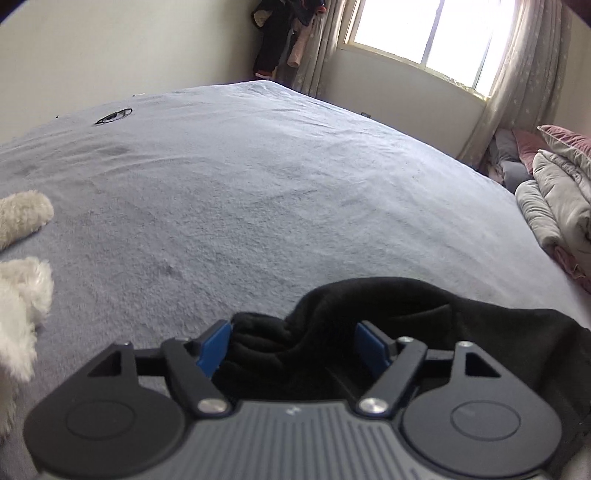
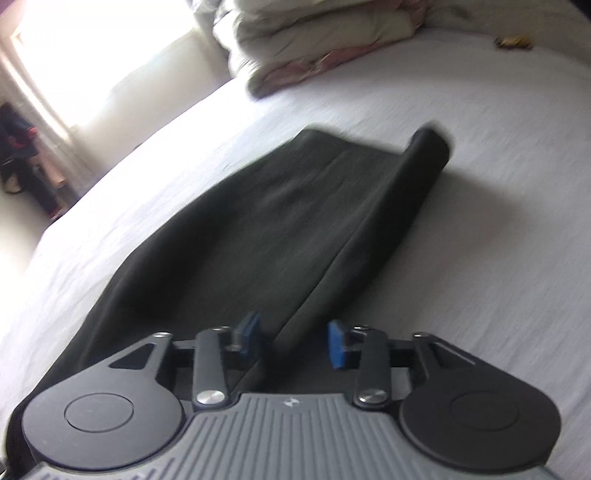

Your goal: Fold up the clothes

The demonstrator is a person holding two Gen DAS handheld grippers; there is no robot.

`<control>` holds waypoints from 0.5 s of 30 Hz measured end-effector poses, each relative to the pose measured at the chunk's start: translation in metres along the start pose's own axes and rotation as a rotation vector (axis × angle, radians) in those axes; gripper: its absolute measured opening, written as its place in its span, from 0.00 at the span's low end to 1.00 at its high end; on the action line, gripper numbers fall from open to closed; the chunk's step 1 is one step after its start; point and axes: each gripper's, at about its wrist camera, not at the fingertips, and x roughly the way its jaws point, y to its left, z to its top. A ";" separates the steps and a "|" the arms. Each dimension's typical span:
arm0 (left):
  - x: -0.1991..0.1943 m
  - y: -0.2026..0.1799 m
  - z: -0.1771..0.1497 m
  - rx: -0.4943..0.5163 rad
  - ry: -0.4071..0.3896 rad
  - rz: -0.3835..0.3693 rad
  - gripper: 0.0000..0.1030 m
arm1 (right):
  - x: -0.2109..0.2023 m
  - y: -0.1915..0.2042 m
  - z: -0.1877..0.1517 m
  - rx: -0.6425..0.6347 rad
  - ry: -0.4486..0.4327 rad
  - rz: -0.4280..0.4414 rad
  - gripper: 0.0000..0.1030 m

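Observation:
A black garment (image 2: 266, 206) lies stretched out long on the pale blue bed sheet (image 2: 461, 258), its far end rolled up at one corner. My right gripper (image 2: 293, 339) stands open over the near end. The garment's folded edge runs between the blue pads (image 2: 338, 343), which do not press on it. In the left wrist view a bunched end of the black garment (image 1: 406, 310) sits between the blue pads (image 1: 214, 347) of my left gripper (image 1: 293, 345). Its jaws stand wide apart and are not clamped on the cloth.
A white fluffy thing (image 1: 22, 288) lies at the bed's left side. A folded grey and pink duvet (image 1: 554, 206) is piled on the right, also seen as the duvet (image 2: 314, 37) beyond the garment. A small dark object (image 1: 113, 116) rests on the far sheet (image 1: 258, 184). Window (image 1: 432, 33) behind.

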 end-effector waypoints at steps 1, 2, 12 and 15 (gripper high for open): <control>-0.004 -0.006 -0.003 0.028 -0.011 0.000 0.77 | 0.001 -0.006 0.006 0.018 -0.010 -0.009 0.51; -0.009 -0.012 -0.006 0.058 -0.021 0.001 0.78 | 0.001 -0.013 0.010 0.039 -0.020 -0.012 0.51; -0.020 -0.026 -0.017 0.160 -0.101 0.057 0.79 | 0.021 -0.047 0.047 0.016 -0.123 -0.176 0.46; -0.021 -0.020 -0.013 0.127 -0.116 0.048 0.79 | 0.026 -0.054 0.055 -0.009 -0.136 -0.206 0.27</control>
